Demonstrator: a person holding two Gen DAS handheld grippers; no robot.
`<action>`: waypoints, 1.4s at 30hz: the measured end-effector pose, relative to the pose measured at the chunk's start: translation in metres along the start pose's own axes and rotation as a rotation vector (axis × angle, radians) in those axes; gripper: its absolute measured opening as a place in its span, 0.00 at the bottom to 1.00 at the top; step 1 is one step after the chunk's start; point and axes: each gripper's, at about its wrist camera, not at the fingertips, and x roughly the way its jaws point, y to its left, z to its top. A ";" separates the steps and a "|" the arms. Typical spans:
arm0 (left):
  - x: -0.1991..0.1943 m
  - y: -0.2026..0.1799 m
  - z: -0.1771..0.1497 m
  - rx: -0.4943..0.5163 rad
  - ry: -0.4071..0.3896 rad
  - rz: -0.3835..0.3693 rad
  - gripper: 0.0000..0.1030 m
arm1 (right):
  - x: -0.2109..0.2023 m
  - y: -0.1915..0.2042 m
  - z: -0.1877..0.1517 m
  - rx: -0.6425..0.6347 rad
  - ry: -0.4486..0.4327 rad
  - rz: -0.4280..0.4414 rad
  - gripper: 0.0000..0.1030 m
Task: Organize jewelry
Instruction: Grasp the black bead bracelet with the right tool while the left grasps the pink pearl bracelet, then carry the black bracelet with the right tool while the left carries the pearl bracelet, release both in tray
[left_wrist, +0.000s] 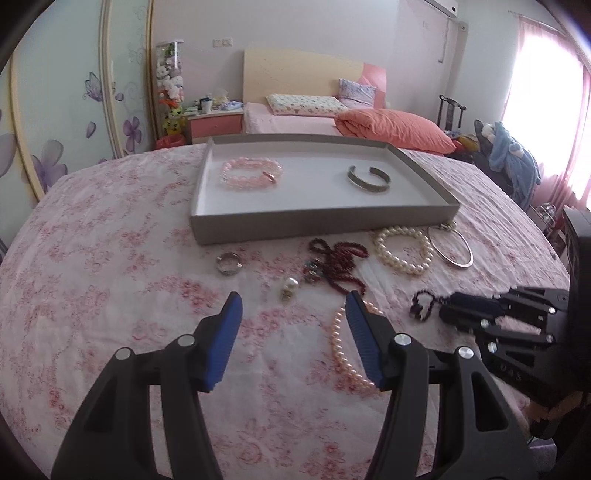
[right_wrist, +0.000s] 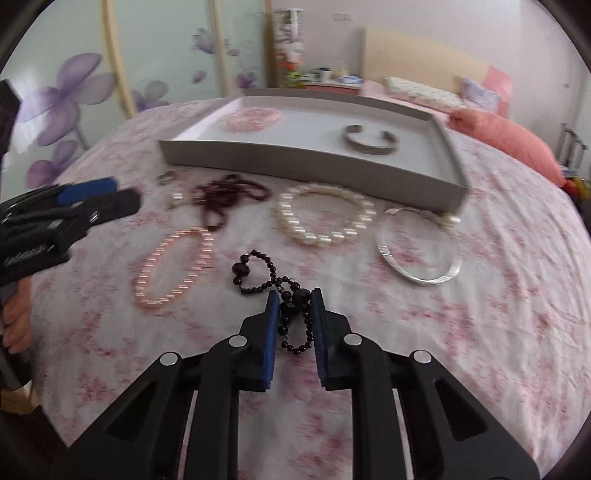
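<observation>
Right gripper (right_wrist: 293, 299) fingers clenched on black bead bracelet (right_wrist: 269, 280), lying on floral bedspread (right_wrist: 480, 332). Left gripper (left_wrist: 293, 306) fingers released, over pink pearl strand (left_wrist: 341, 347). Advice: lift straight, keep dangling loop clear, lower into grey tray (right_wrist: 295, 157).

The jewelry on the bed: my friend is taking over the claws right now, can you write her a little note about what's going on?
Right claw: closed on the black bead bracelet, which still lies on the bedspread.
Left claw: open, holding nothing, just above the pink pearl bracelet.
Done: the pink bead bracelet and the silver cuff are in the tray.
Left on the bedspread: ring, pearl earring, dark red beads, white pearl bracelet, silver bangle, plus both bracelets at the claws.
</observation>
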 end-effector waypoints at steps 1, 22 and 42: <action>0.002 -0.003 -0.001 0.009 0.009 -0.009 0.56 | -0.001 -0.006 0.000 0.027 0.001 -0.029 0.18; 0.036 -0.047 -0.015 0.137 0.107 0.029 0.10 | -0.006 -0.028 -0.006 0.134 0.000 -0.068 0.22; -0.015 0.006 -0.010 -0.022 -0.028 -0.033 0.06 | -0.036 -0.029 0.002 0.184 -0.128 0.012 0.11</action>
